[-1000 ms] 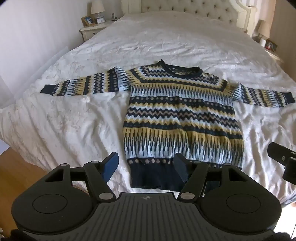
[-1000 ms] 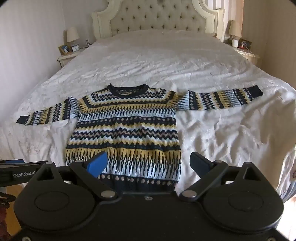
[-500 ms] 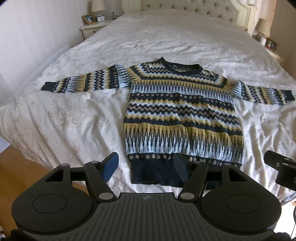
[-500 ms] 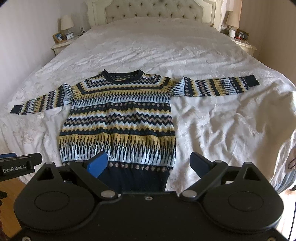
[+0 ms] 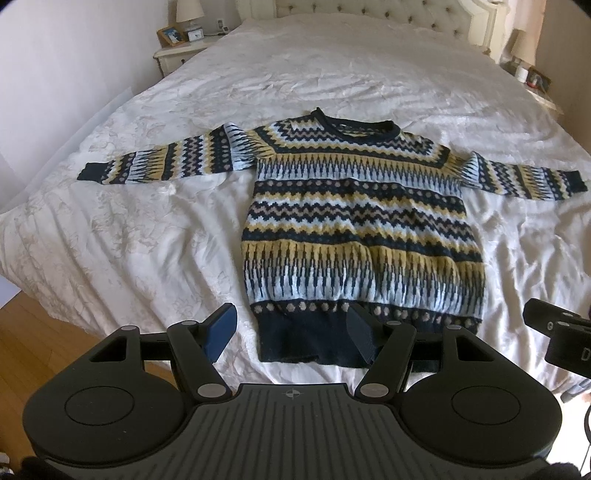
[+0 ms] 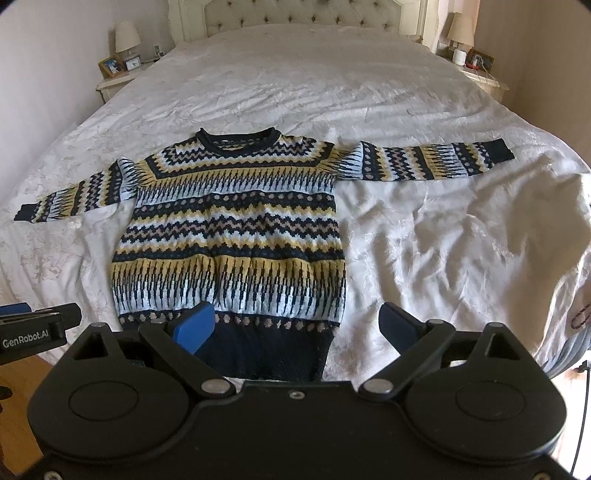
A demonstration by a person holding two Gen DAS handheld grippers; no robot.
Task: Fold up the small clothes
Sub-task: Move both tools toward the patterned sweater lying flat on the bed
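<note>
Sweater [image 5: 354,229] lies flat just beyond both spread tools

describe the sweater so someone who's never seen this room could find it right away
Start at the big white bed with the tufted headboard. Near its foot, the sweater lies flat, both sleeves spread wide. It is the only patterned thing there: navy, yellow and pale blue zigzag bands, with a plain navy hem.

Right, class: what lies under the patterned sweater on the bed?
The sweater lies flat on the white bedspread, which shows all around it. The part of the bedspread directly beneath is covered, so it cannot be seen.
</note>
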